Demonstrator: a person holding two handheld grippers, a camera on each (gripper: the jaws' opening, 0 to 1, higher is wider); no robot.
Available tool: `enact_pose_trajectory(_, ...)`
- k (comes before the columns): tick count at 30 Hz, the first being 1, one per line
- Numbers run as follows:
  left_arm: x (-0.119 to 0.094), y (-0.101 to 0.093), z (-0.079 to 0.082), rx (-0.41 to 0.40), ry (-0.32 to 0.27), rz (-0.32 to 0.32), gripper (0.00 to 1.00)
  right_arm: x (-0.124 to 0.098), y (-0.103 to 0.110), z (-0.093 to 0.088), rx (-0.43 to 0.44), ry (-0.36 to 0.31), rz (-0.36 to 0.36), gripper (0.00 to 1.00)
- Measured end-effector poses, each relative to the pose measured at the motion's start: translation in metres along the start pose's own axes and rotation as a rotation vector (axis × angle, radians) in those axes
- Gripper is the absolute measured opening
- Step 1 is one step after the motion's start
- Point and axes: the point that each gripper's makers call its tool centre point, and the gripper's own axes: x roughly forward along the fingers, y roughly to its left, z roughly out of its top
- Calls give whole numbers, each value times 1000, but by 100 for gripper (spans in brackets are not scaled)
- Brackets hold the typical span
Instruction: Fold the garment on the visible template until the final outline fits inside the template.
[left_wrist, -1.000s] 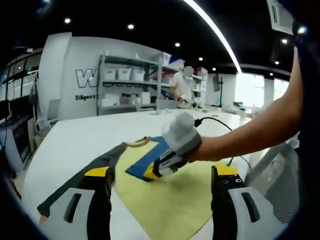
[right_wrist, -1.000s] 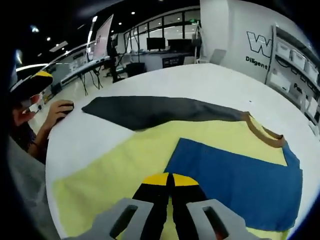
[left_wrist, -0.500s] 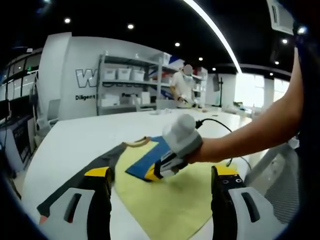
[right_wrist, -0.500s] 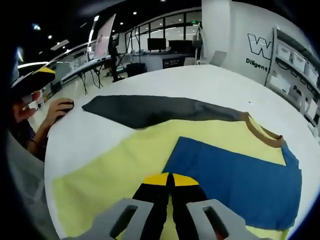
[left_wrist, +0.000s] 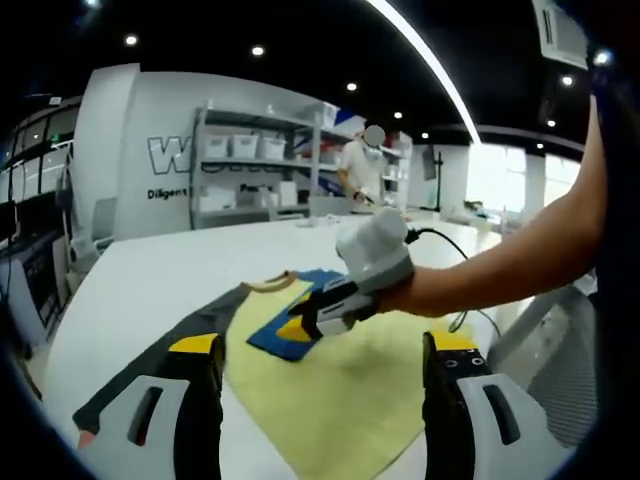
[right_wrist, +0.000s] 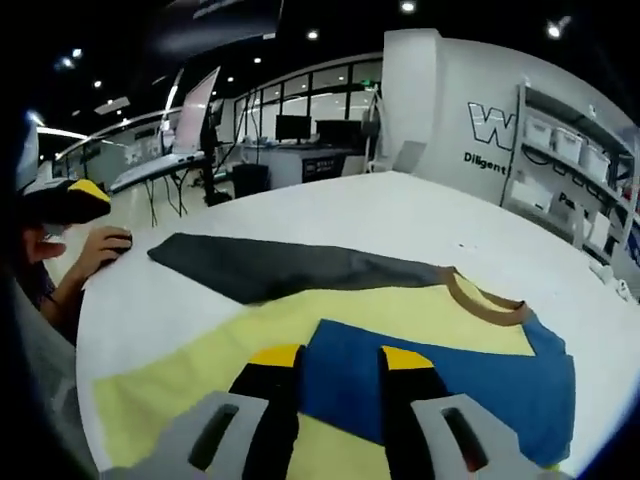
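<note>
A big white round table (right_wrist: 420, 215) carries the yellow rectangular template sheet (right_wrist: 180, 365), and the garment, a shirt with a blue body panel (right_wrist: 490, 375), a dark grey sleeve (right_wrist: 280, 270) and a tan ribbed collar (right_wrist: 480, 305), lies spread flat over it. The blue panel rests on the yellow sheet, while the grey sleeve stretches off the sheet's far edge onto bare tabletop.

In the right gripper view, the right gripper (right_wrist: 340, 365) has its black, yellow-tipped jaws parted a little, with the blue cloth's near edge showing in the gap between them; whether the jaws touch the fabric cannot be told. The left gripper view sees that gripper from the side, held in a person's hand (left_wrist: 415, 290) above the blue panel's corner.

The left gripper (left_wrist: 325, 355) hangs well back from the cloth, jaws wide apart and holding nothing, the yellow sheet visible between them.

At the table's edge in the right gripper view, a second person's hand (right_wrist: 100, 245) rests on the surface. Behind, a grey shelving rack (left_wrist: 255, 170) with white bins stands against a white wall, and another person in white stands near it
</note>
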Motion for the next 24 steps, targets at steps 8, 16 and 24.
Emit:
enact_pose_trajectory(8, 0, -2, 0, 2, 1, -8, 77, -10, -16, 8, 43, -49, -76, 68)
enact_pose_trajectory(16, 1, -6, -1, 6, 7, -22, 77, -26, -32, 10, 74, -83, -131, 84)
enact_pose_trajectory(24, 2, -8, -3, 12, 15, -34, 77, -47, -43, 8, 76, -99, -153, 85)
